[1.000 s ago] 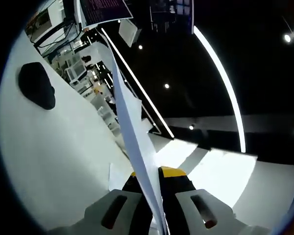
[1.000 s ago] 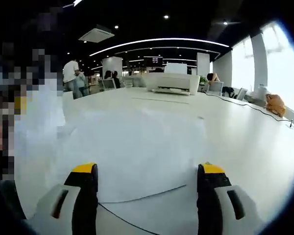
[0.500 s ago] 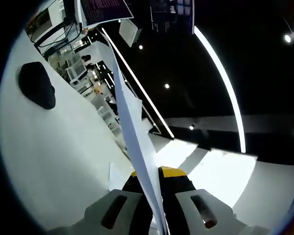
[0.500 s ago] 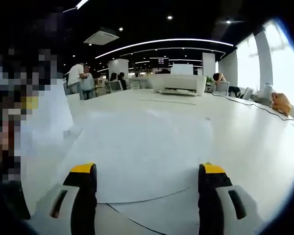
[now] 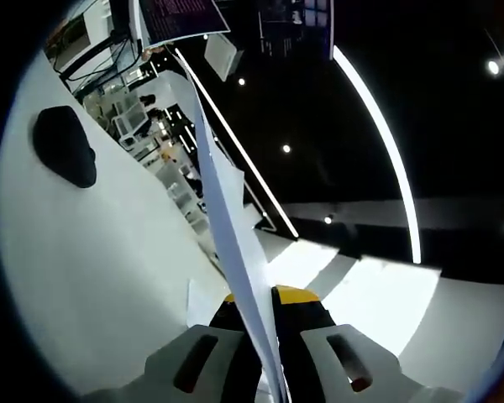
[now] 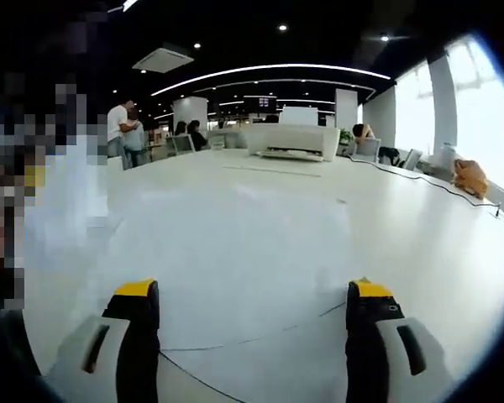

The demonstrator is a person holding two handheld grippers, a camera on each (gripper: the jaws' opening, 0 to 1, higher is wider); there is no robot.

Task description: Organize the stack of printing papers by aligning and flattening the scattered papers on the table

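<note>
A: Comparing with a second ago, what is different?

B: Little in the left gripper view. The left gripper (image 5: 254, 332) stays clamped on one sheet of paper (image 5: 227, 235), seen edge-on, rising from between the yellow-tipped jaws toward the top of that view. The dark object (image 5: 65, 147) on the white worktop (image 5: 92, 260) sits in nearly the same spot.

A: And the right side?

B: The right gripper (image 6: 252, 323) has its jaws spread wide, holding nothing. The near curved edge of the papers (image 6: 235, 260) now sits lower between the jaws than half a second ago, so the camera has shifted a little. The papers lie flat on the worktop (image 6: 437, 243) ahead of the jaws.

A: Any containers?

B: None I can make out. A white printer-like machine (image 6: 290, 141) stands at the far end of the worktop; what it holds I cannot tell.

A: Counts?

B: Two grippers, one sheet held upright, one spread of papers whose number I cannot tell, and a few people (image 6: 122, 130) standing far back.
</note>
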